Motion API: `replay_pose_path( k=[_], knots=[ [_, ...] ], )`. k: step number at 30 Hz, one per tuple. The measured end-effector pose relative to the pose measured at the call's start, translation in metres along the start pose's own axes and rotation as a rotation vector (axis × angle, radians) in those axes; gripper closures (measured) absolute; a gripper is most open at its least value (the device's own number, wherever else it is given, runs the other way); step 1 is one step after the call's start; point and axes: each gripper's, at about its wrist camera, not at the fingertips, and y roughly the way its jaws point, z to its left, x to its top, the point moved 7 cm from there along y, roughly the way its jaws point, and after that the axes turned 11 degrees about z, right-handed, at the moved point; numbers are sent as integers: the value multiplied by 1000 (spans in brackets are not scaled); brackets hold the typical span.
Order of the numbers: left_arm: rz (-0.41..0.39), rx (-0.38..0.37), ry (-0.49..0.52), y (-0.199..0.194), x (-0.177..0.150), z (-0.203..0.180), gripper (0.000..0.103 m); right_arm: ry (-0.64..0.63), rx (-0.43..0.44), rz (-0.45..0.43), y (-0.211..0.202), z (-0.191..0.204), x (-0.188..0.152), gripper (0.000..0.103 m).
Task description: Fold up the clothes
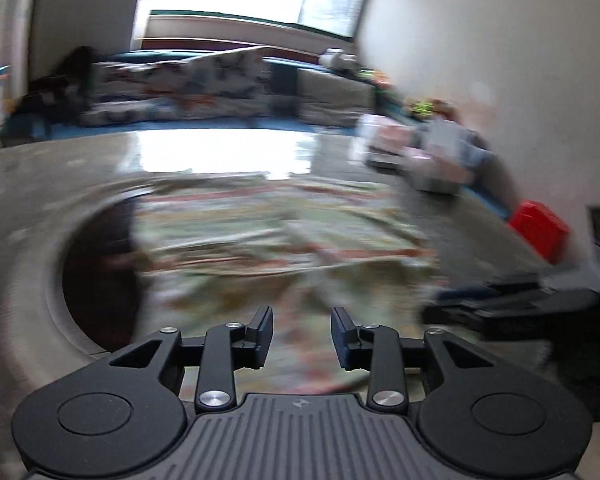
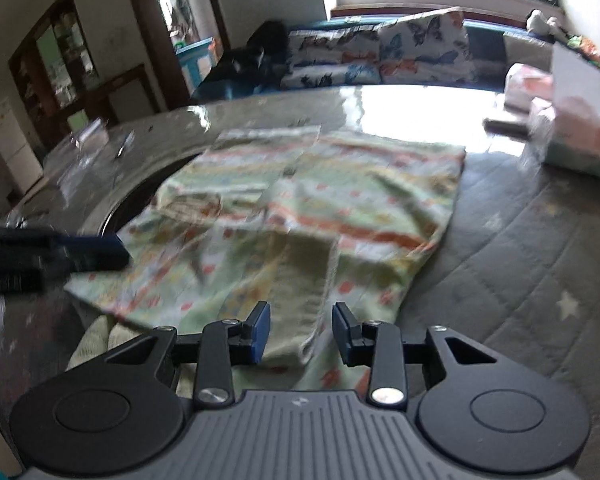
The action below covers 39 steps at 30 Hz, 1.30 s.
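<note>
Lying spread on the grey table [image 2: 540,240], one patterned garment [image 2: 300,208] fills the middle of both views, green with orange bands, part-folded: a flap is already turned over the top layer, so I judge the fold to be under way and not finished. The cloth covers part of a round dark opening in the tabletop [image 1: 96,264], which shows at nine o'clock of the garment. Left gripper [image 1: 302,338] hangs low over the near edge of the cloth, jaws apart, nothing pinched between them; the left view is smeared, so contact with the fabric cannot be told. Right gripper [image 2: 302,334] likewise stands with jaws apart over the near hem at six o'clock, a fold edge lying in the gap but the pads not pressing it. Both sit at the near edge, likely placed to take the next fold. Count: one garment, two grippers, one red box [image 1: 540,232] at three o'clock, a small stack of packets [image 2: 572,140] at two o'clock, several cushions [image 2: 380,52] at twelve o'clock, number unclear
</note>
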Motion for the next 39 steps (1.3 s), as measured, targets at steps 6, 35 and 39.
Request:
replay_pose_path(
  k=[6, 35, 39],
  knots=[
    [26, 117, -80, -4, -17, 53, 59, 1, 10, 20, -1, 5, -2, 89],
    [28, 86, 50, -15, -8, 43, 86, 70, 39, -8, -34, 7, -9, 99],
    [31, 74, 81, -7, 3, 38, 86, 77, 28, 44, -26, 1, -14, 94]
  ],
)
